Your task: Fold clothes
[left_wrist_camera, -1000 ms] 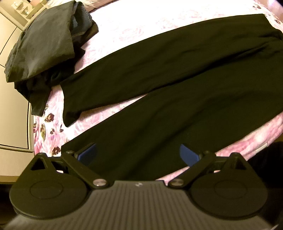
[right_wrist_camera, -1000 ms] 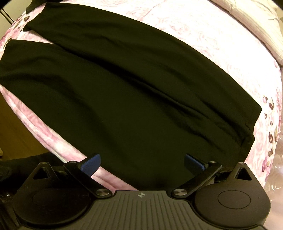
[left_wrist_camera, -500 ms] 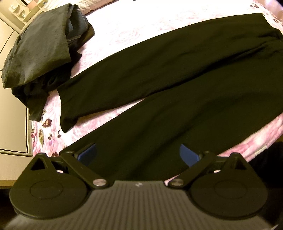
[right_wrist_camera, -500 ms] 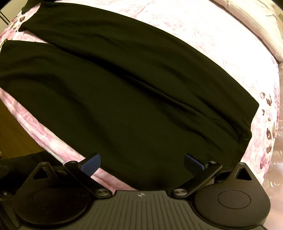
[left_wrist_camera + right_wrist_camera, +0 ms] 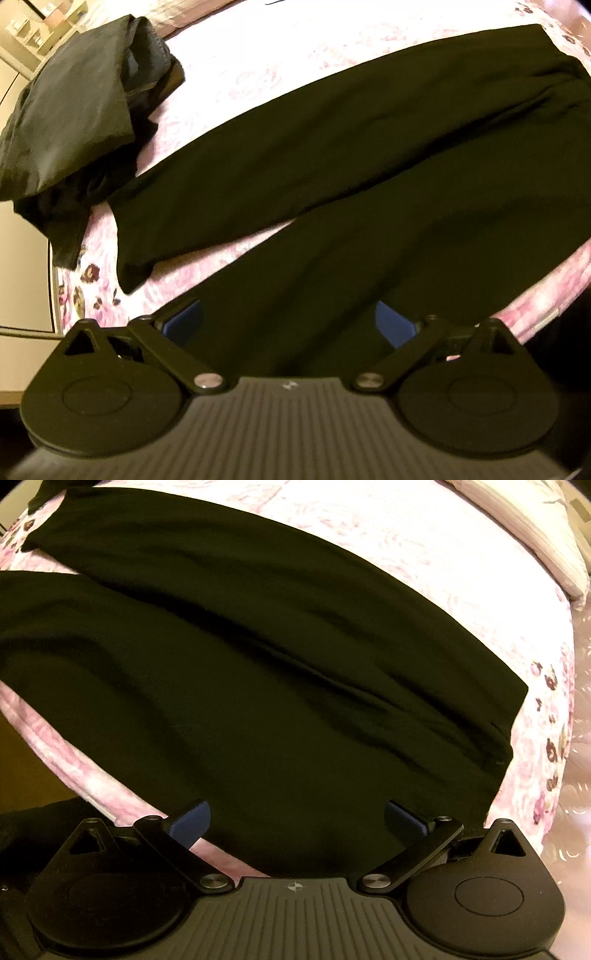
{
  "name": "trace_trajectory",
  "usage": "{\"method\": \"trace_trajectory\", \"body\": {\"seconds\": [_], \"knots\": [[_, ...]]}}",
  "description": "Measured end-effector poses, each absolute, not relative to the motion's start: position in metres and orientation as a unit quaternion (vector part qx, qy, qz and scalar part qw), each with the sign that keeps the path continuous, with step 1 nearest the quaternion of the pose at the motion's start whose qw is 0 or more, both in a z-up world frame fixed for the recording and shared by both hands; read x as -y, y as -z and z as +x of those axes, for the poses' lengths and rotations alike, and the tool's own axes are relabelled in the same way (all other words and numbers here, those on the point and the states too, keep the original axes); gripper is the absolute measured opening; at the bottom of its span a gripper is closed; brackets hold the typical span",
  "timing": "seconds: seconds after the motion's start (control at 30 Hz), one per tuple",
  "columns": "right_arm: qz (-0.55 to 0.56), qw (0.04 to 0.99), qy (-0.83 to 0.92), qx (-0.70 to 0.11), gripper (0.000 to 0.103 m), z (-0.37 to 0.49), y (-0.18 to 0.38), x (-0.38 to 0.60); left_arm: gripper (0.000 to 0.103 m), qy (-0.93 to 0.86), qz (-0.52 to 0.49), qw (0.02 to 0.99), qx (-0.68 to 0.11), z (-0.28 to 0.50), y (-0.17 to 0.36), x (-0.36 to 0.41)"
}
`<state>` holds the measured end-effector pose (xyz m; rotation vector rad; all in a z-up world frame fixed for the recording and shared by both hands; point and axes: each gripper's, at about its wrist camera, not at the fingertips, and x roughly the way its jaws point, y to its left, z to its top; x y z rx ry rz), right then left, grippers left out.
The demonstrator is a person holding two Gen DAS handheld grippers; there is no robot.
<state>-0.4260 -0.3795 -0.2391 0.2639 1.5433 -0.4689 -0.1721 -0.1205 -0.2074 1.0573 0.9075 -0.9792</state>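
Both my grippers have eased closer to the trousers | one bed (image 5: 280,62), floral cover | one pair of black trousers (image 5: 332,192) flat along its near edge | one dark heap (image 5: 74,110) at its corner | left gripper (image 5: 288,321) and right gripper (image 5: 297,819) spread wide, holding nothing

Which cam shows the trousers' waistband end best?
Right wrist: the waistband end of the black trousers lies fully in frame on the floral bedspread. Left wrist shows mainly the leg hems; the waist runs to the blurred right edge.
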Motion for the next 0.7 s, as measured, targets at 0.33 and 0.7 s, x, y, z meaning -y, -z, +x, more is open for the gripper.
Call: {"method": "trace_trajectory", "body": {"seconds": [0.33,0.7], "knots": [[0.117,0.675,0.226,-0.692,0.103,-0.42,0.237,0.375,0.098,0.443,0.475,0.65,-0.394,-0.167,0.215,0.141],[0.111,0.68,0.201,-0.696,0.103,-0.436,0.242,0.402,0.098,0.432,0.486,0.651,-0.392,-0.186,0.211,0.176]]}}
